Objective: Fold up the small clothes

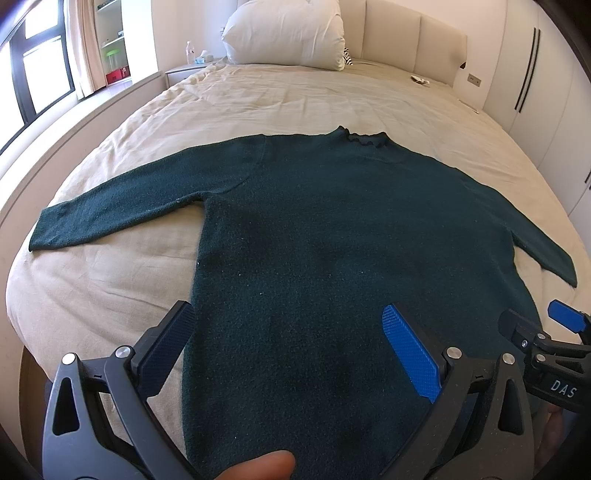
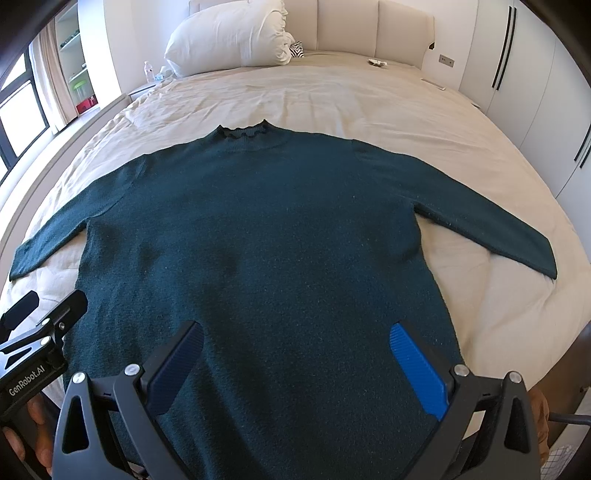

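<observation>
A dark green long-sleeved sweater (image 1: 332, 229) lies flat on the beige bed, collar at the far end, both sleeves spread out to the sides. It also shows in the right wrist view (image 2: 266, 229). My left gripper (image 1: 288, 317) is open and empty, hovering over the sweater's lower left part near its hem, left finger over the bedsheet edge. My right gripper (image 2: 295, 332) is open and empty above the lower right part of the sweater. The right gripper also shows at the right edge of the left wrist view (image 1: 554, 332), and the left gripper at the left edge of the right wrist view (image 2: 40, 317).
The bed (image 1: 110, 280) has a beige sheet. A white pillow (image 1: 284, 33) lies at the headboard. A nightstand with a bottle (image 1: 190, 51) stands at the far left. White wardrobes (image 2: 535, 74) stand along the right.
</observation>
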